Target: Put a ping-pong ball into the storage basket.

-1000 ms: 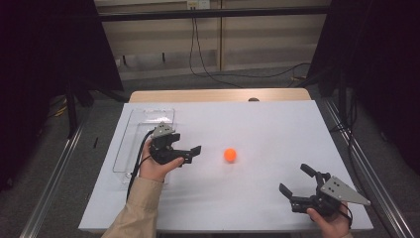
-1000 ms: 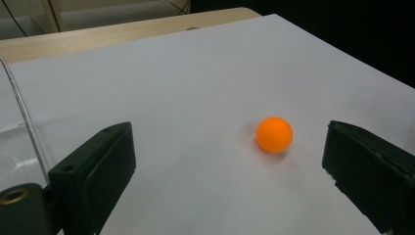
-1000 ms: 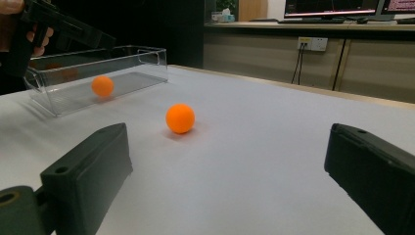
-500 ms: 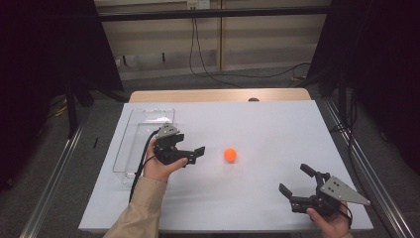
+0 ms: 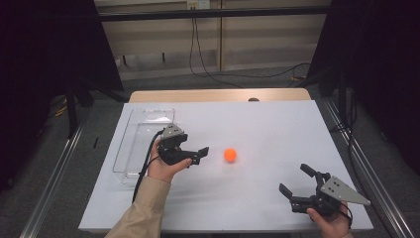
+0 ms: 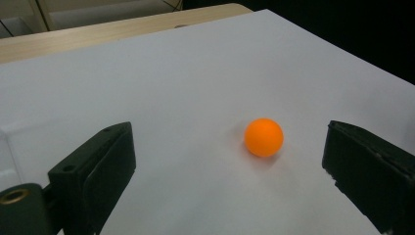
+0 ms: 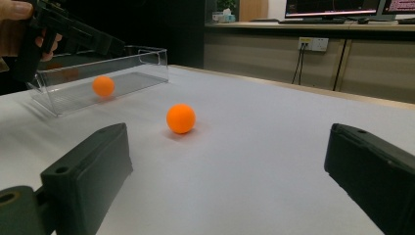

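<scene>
An orange ball [image 5: 230, 155] rests on the white table [image 5: 277, 119], near its middle. My left gripper [image 5: 197, 156] is open just left of the ball, jaws pointing at it. In the left gripper view the ball [image 6: 264, 137] lies ahead of the left gripper [image 6: 229, 129], nearer its right jaw and touching neither. My right gripper [image 5: 294, 178] is open at the front right, well apart from the ball. In the right gripper view the ball [image 7: 180, 118] sits far beyond the right gripper [image 7: 228, 129].
A clear plastic tray [image 5: 143, 130] stands at the table's left, behind the left hand. An orange round spot [image 7: 103, 85] shows at the tray's [image 7: 122, 66] clear wall; I cannot tell whether it is a ball or a reflection. Cables trail on the floor beyond the table.
My left gripper has shifted a little to the right, closer to the ball. The ball and the right gripper have stayed in place.
</scene>
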The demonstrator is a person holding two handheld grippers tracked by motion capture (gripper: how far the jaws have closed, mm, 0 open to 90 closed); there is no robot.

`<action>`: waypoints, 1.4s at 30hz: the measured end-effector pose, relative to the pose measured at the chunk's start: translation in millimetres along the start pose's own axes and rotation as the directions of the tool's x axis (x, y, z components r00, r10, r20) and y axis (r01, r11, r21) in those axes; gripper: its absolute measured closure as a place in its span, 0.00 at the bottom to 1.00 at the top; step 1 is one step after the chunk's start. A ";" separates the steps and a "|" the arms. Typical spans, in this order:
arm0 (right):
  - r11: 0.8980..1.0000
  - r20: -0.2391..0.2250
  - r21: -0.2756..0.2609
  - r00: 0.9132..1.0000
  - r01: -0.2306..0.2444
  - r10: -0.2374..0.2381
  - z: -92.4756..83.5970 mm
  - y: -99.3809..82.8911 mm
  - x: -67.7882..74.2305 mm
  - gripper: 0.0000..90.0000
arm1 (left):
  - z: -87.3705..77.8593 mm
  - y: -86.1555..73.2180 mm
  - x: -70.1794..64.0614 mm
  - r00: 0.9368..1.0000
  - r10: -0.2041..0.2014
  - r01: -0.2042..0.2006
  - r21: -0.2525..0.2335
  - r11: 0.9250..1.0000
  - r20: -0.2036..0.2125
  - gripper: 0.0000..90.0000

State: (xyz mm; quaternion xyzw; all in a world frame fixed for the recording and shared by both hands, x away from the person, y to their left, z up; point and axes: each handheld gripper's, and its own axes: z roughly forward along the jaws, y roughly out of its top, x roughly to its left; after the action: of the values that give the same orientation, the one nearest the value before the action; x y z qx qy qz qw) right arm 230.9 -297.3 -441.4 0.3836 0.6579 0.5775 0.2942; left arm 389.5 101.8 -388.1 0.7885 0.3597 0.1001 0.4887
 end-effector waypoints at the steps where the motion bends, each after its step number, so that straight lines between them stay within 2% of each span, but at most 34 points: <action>1: 1.000 0.000 0.000 1.000 0.000 0.000 -0.1 0.0 0.0 0.03 | 0.7 -0.1 -0.4 1.000 0.005 -0.005 0.002 1.000 0.001 0.06; 42: 1.000 -0.004 0.000 1.000 0.001 -0.001 0.2 0.0 -0.2 0.03 | 26.2 -3.2 -17.4 0.999 0.042 -0.043 0.039 0.998 0.020 0.06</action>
State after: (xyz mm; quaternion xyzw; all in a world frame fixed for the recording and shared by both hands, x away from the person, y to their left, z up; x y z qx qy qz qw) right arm 231.1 -297.4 -441.4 0.3821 0.6586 0.5782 0.2930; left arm 388.8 72.8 -400.6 0.8063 0.3402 0.0960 0.4742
